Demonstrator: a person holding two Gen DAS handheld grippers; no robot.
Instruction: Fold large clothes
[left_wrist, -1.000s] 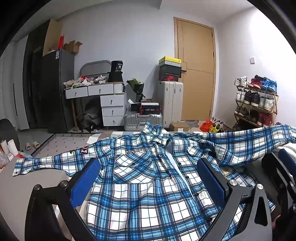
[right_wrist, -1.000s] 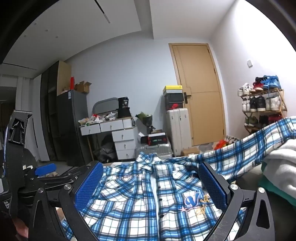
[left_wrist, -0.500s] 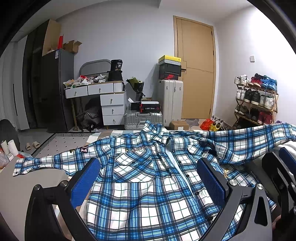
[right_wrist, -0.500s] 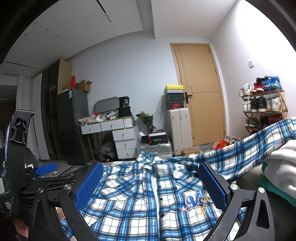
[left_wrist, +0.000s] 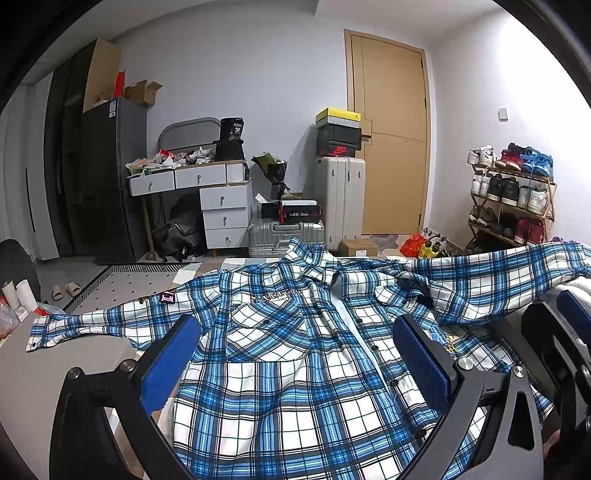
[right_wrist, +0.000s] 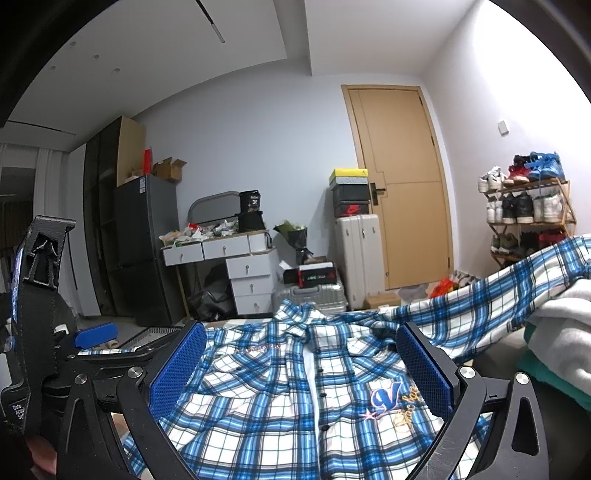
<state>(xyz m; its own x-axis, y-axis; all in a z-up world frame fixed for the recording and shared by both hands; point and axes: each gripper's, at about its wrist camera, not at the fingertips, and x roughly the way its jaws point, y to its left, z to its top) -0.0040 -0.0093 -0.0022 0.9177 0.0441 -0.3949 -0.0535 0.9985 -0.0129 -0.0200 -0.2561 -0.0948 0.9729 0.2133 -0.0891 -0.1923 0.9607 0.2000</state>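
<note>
Through my left camera, my left gripper (left_wrist: 299, 362) hangs spread wide and empty above the shirt (left_wrist: 295, 369), which lies front up and buttoned on the table (left_wrist: 44, 369), one sleeve stretched out flat to the left and the other running off to the right. Through my right camera, my right gripper (right_wrist: 303, 369) is likewise parted and holding nothing over the shirt (right_wrist: 280, 398), with the left gripper (right_wrist: 66, 354) just beside it on the left.

**Layout of the shirt and the room behind it**

Shirt (left_wrist: 295, 354) lies spread front-up, collar toward the far wall. Behind it, left to right: fridge (left_wrist: 114, 177), drawer unit (left_wrist: 225, 210), suitcases (left_wrist: 341, 199), door (left_wrist: 391, 136), shoe rack (left_wrist: 513, 199).
</note>
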